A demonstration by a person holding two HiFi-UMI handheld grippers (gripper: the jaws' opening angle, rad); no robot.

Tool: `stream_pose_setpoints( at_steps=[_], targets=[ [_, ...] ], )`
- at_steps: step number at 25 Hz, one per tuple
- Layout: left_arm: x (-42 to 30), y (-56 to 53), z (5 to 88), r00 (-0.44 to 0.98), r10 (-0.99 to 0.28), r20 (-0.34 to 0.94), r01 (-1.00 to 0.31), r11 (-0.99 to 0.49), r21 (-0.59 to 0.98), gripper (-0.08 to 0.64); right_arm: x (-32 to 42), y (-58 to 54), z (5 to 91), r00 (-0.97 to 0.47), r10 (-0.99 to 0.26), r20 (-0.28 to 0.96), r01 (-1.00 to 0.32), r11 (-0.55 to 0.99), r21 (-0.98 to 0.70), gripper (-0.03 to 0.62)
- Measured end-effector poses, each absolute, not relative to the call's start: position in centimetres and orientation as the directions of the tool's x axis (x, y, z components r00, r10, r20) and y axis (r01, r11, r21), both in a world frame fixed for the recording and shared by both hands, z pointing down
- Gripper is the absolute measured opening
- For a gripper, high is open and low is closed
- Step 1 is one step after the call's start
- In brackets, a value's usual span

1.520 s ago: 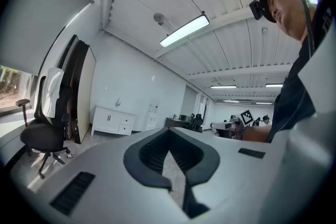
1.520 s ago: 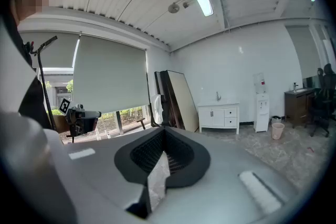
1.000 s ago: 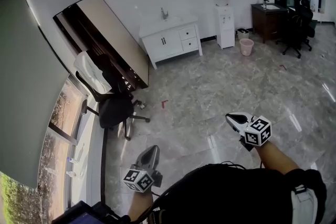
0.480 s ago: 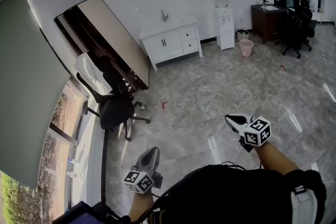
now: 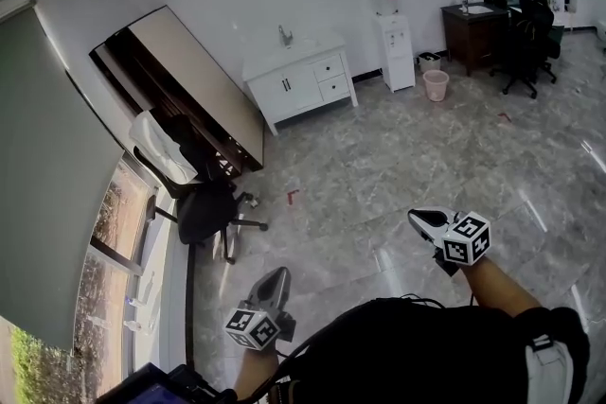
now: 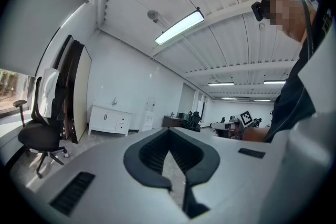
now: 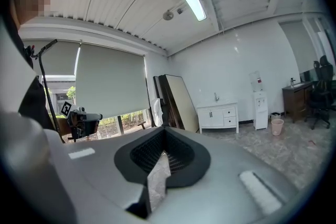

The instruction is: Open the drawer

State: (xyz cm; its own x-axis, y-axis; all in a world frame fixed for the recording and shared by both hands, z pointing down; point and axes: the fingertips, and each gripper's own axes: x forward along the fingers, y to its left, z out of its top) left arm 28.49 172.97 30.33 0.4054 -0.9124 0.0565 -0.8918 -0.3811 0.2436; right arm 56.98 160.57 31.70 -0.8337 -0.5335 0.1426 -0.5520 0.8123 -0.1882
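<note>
Item: drawer (image 5: 329,68), in right-hand stack of white cabinet (image 5: 295,82), standing against far wall, front running sideways along it. Lying well ahead of both tongs, across open floor (image 5: 379,166).
State, left tongs (image 5: 273,277): tips meeting, gripping nothing.
State, right tongs (image 5: 423,219): likewise closed, empty, reaching slightly farther forward, so probably nearer.

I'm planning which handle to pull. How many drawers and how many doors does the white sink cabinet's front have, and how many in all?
Drawers: 2
Doors: 2
Total: 4 fronts on the white cabinet
</note>
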Motion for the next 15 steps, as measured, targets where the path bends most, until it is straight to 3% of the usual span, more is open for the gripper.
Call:
stream_pose_setpoints(
  at_steps=[15],
  targets=[
    [40.6, 169.1, 31.2, 0.418, -0.902, 0.111, -0.891, -0.383, 0.245, -0.005, 67.3, 156.9, 34.0, -0.861, -0.485, 0.151, -0.508, 0.833, -0.222, -0.002]
  ],
)
